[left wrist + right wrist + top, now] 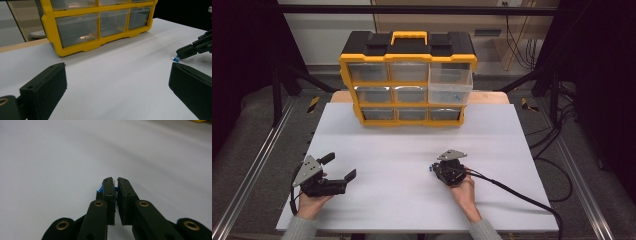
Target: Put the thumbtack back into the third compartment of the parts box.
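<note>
blue plastic piece (101, 189), tiny, pinched in right claw (115, 180).

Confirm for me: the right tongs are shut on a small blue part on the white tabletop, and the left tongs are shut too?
Not quite. The left tongs stand wide open with nothing between them, as the left gripper view shows. The rest holds: the right tongs are shut on the small blue part on the white tabletop.
</note>
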Motion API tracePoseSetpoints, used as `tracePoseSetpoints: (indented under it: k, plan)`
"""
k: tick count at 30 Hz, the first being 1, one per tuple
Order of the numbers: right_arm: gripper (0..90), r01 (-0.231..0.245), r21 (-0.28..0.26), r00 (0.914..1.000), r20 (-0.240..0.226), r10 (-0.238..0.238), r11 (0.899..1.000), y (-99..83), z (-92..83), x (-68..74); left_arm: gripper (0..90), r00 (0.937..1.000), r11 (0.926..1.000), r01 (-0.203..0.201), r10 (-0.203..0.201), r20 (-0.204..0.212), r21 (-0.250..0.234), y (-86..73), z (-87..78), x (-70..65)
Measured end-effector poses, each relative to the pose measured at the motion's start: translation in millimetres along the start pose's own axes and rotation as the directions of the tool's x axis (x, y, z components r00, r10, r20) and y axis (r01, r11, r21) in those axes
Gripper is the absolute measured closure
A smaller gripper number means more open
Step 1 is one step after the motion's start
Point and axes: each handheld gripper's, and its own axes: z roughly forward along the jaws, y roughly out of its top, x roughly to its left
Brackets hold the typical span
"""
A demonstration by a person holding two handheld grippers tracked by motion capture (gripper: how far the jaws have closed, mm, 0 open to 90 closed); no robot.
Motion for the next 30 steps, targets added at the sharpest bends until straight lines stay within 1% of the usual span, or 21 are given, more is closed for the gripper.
tracePoseSetpoints:
  k: [1,5,7,9,10,11,12,13,14,15,16,18,19,21,22,25,26,27,28,30]
  plan:
    - [85.6,-0.006,-0.001,1.0000,-0.001,0.006,1.000,0.7,-1.6,0.1,1.2,1.0000,1.0000,0.000,0.000,0.000,0.000,0.0,-0.1,0.0]
    - [85.6,0.001,-0.021,1.0000,-0.006,-0.001,1.000,2.9,-6.3,-0.2,1.2,1.0000,1.0000,0.000,0.000,0.000,0.000,0.1,-0.1,-0.2]
    - [85.6,-0.013,-0.026,0.9999,-0.011,0.012,1.000,3.9,-8.7,1.0,1.3,1.0000,1.0000,-0.001,0.001,0.000,0.002,0.0,0.2,-0.3]
    - [85.6,0.004,-0.037,0.9999,-0.013,-0.004,0.999,5.0,-12.0,0.2,1.3,1.0000,1.0000,-0.001,0.001,0.001,0.002,-0.1,0.3,-0.4]
    - [85.6,-0.011,-0.031,0.9999,-0.008,0.011,0.999,5.6,-13.9,1.4,1.2,1.0000,1.0000,-0.002,0.002,0.001,0.001,0.1,0.1,-0.5]
    - [85.6,0.004,-0.041,0.9999,-0.014,-0.004,0.999,6.3,-15.9,0.3,1.2,1.0000,1.0000,-0.002,0.002,0.001,0.000,0.2,0.0,-0.5]
    - [85.6,0.002,-0.042,0.9999,-0.010,-0.002,0.999,6.7,-17.3,0.5,1.2,1.0000,1.0000,-0.002,0.002,0.000,-0.001,0.3,-0.2,-0.3]
    - [85.6,-0.001,-0.049,0.9999,-0.016,0.000,0.999,7.7,-20.1,0.6,1.2,1.0000,1.0000,-0.001,0.001,0.000,-0.001,0.4,-0.2,-0.2]
    - [85.6,-0.013,-0.053,0.9997,-0.019,0.012,0.998,8.9,-22.1,1.2,1.3,1.0000,1.0000,-0.003,0.003,0.000,-0.002,0.4,-0.3,0.1]
    - [85.6,-0.008,-0.061,0.9998,-0.018,0.007,0.998,9.9,-24.1,0.7,1.2,1.0000,1.0000,-0.003,0.003,0.000,-0.002,0.4,-0.4,0.1]
    - [85.6,-0.014,-0.063,0.9997,-0.022,0.013,0.998,10.5,-26.1,0.9,1.2,1.0000,1.0000,-0.003,0.003,0.000,-0.002,0.5,-0.4,0.0]
    - [85.6,-0.011,-0.078,0.9995,-0.030,0.008,0.997,12.3,-30.5,-0.4,1.2,1.0000,1.0000,-0.002,0.002,0.001,-0.001,0.5,-0.2,-0.4]
    - [85.6,-0.021,-0.085,0.9993,-0.034,0.018,0.996,13.6,-32.8,-0.1,1.2,1.0000,1.0000,-0.002,0.002,0.002,0.000,0.3,0.1,-0.6]
    - [85.6,-0.021,-0.096,0.9994,-0.029,0.019,0.995,15.3,-36.1,-0.9,1.2,1.0000,1.0000,-0.002,0.002,0.002,0.002,0.0,0.7,-0.8]
    - [85.6,-0.017,-0.102,0.9993,-0.034,0.013,0.995,16.2,-38.0,-1.8,1.2,1.0000,1.0000,-0.002,0.002,0.003,0.004,-0.1,0.9,-0.8]
    - [85.6,-0.028,-0.111,0.9990,-0.038,0.024,0.993,19.2,-43.0,-3.4,1.2,1.0000,1.0000,-0.001,0.001,0.002,0.002,-0.1,0.8,-0.8]
    - [85.6,-0.016,-0.123,0.9993,-0.035,0.012,0.992,20.3,-43.8,-5.0,1.2,1.0000,1.0000,-0.001,0.001,0.001,0.001,0.0,0.6,-0.6]
    - [85.6,-0.030,-0.130,0.9990,-0.036,0.026,0.991,22.0,-47.2,-5.6,1.2,1.0000,1.0000,-0.001,0.001,0.001,0.002,0.0,0.6,-0.6]
    - [85.6,-0.025,-0.138,0.9991,-0.037,0.020,0.990,23.2,-48.8,-6.9,1.2,1.0000,1.0000,-0.001,0.001,0.001,0.002,0.0,0.6,-0.5]
    - [85.6,-0.035,-0.143,0.9988,-0.038,0.030,0.989,25.6,-53.3,-8.2,1.2,1.0000,1.0000,-0.001,0.001,0.001,0.002,0.0,0.7,-0.6]
